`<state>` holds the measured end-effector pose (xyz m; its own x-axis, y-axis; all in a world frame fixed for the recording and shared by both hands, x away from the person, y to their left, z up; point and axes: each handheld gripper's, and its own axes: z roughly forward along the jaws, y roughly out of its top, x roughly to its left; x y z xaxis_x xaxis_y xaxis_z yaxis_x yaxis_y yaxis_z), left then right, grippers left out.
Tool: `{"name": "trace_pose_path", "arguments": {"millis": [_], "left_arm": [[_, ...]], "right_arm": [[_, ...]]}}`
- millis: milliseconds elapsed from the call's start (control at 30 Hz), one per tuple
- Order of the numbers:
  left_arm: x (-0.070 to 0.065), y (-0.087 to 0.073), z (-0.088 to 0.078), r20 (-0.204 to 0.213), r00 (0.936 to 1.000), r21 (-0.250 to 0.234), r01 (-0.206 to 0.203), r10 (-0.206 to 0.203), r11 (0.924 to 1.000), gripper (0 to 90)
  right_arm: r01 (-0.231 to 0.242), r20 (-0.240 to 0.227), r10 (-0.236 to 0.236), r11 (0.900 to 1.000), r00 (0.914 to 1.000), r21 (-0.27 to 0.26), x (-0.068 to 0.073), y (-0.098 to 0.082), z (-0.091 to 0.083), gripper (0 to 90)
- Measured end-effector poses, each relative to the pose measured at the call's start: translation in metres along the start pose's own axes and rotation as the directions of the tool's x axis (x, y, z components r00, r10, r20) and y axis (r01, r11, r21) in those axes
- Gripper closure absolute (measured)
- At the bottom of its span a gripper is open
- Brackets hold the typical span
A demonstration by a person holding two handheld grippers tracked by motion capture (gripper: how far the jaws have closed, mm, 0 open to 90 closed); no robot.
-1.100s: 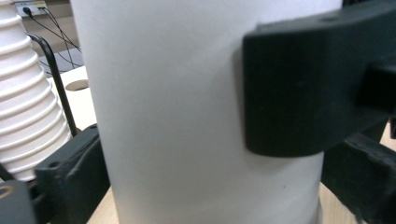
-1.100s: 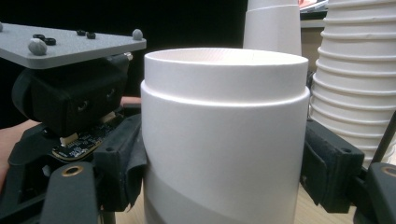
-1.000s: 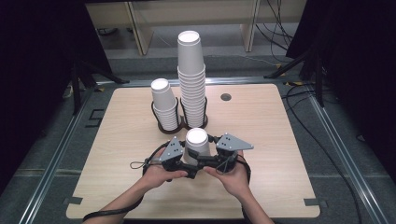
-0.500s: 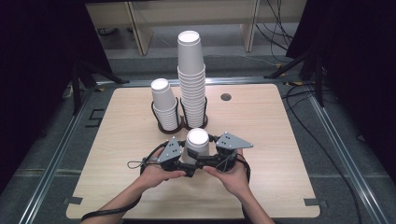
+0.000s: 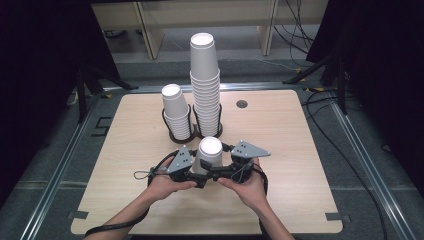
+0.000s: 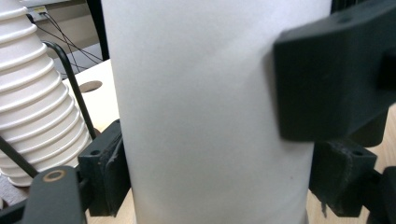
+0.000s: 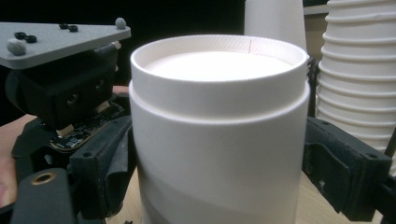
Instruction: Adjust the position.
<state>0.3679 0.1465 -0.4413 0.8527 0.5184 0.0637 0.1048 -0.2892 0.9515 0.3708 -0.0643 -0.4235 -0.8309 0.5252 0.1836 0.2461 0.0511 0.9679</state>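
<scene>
Near the table's (image 5: 300,165) front edge, both hands hold their grippers level: the left gripper (image 5: 192,170), jaws just closing, and the right gripper (image 5: 225,167) clamp one upside-down, unmarked paper cup (image 5: 209,154). Farther back stand two cup stacks (image 5: 205,85).

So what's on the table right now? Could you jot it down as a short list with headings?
Held thing: upside-down white paper cup near the front of the table
Left tongs: jaws have just closed on the cup
Right tongs: jaws on either side of the same cup, pressing it
Behind: short cup stack and tall cup stack, each in a black wire holder
Hands: one on each tongs
</scene>
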Motion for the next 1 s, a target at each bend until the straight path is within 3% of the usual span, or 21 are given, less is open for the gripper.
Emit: {"name": "trace_pose_path", "arguments": {"millis": [100,133,267,300,500,833,900,1000], "left_arm": [[0.001,0.000,-0.001,-0.001,1.0000,0.009,-0.003,0.003,1.0000,18.6],[0.002,-0.001,-0.001,-0.004,1.0000,0.007,-0.009,0.009,0.9999,18.7],[0.005,-0.001,-0.004,-0.009,0.9998,0.025,-0.018,0.018,0.9995,18.7],[0.007,-0.001,-0.006,-0.016,0.9996,0.039,-0.021,0.022,0.9990,18.7],[0.014,0.001,-0.012,-0.032,0.9991,0.044,-0.026,0.027,0.9987,18.7],[0.023,0.004,-0.020,-0.040,0.9972,0.094,-0.059,0.063,0.9938,18.6],[0.026,0.005,-0.023,-0.035,0.9966,0.120,-0.070,0.074,0.9903,18.5],[0.028,0.007,-0.025,-0.029,0.9948,0.140,-0.092,0.097,0.9858,18.4]], "right_arm": [[-0.016,-0.014,0.016,1.000,0.9998,-0.004,0.001,0.001,-0.002,14.9],[0.009,-0.005,-0.009,1.000,0.9999,-0.006,-0.001,0.002,-0.003,14.9],[0.032,-0.013,-0.032,0.999,0.9994,-0.003,0.000,0.003,-0.006,15.2],[0.066,0.008,-0.066,0.997,0.9978,-0.033,0.000,0.003,-0.010,15.3],[0.049,0.002,-0.049,0.999,0.9988,0.011,-0.002,0.001,-0.018,15.0],[0.038,-0.007,-0.038,0.999,0.9993,0.026,-0.008,-0.009,-0.025,15.1],[0.034,-0.031,-0.033,0.999,0.9990,0.037,-0.009,-0.011,-0.026,15.3],[0.028,-0.024,-0.027,0.999,0.9993,0.037,-0.009,-0.012,-0.028,15.3]]}}
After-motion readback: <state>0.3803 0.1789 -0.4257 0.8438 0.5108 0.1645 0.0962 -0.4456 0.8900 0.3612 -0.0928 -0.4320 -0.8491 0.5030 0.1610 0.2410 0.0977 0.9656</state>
